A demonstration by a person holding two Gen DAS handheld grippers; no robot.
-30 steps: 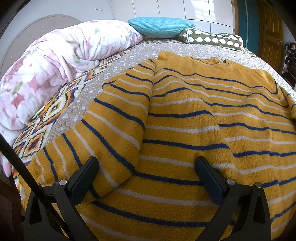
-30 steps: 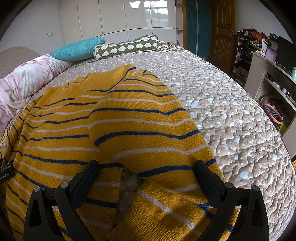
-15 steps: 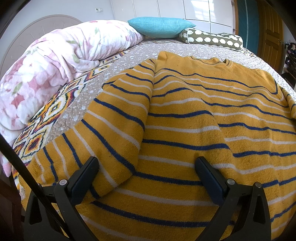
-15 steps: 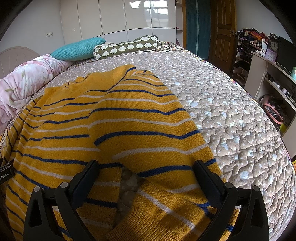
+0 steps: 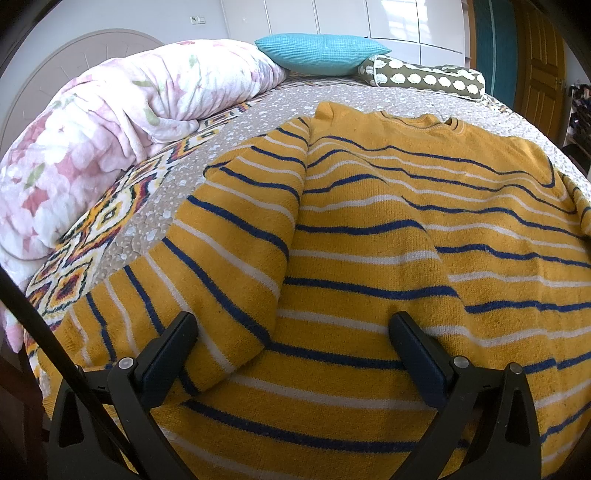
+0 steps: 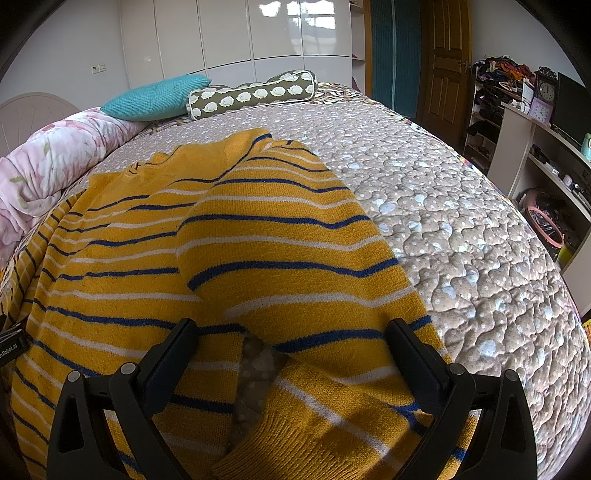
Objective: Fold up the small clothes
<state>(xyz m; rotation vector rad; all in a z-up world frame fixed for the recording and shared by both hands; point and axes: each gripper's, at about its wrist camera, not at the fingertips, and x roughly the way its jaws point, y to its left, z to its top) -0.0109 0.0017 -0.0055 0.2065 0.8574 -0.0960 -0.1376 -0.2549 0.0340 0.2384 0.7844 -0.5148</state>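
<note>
Striped yellow sweater [image 5: 369, 229] spread flat on quilted bed [image 6: 461, 221], both sleeves folded inward; teal pillow [image 5: 321, 53], patterned bolster [image 6: 255, 94], floral duvet [image 5: 110, 136] toward 11 o'clock; shelves [image 6: 535, 147] at 3 o'clock; left hand-held gripper [image 5: 293, 332] and right hand-held gripper [image 6: 291, 339] spread wide, empty.

White glossy wardrobes [image 6: 236, 35], brown wooden door [image 6: 445, 59], cluttered shelves [image 6: 495, 85], quilted bed [image 6: 461, 236], daylight reflections.

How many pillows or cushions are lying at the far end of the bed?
2. A teal cushion sits at the head of the bed, and a long olive bolster with white spots lies just right of it. More could be hidden behind the bunched floral duvet.
</note>
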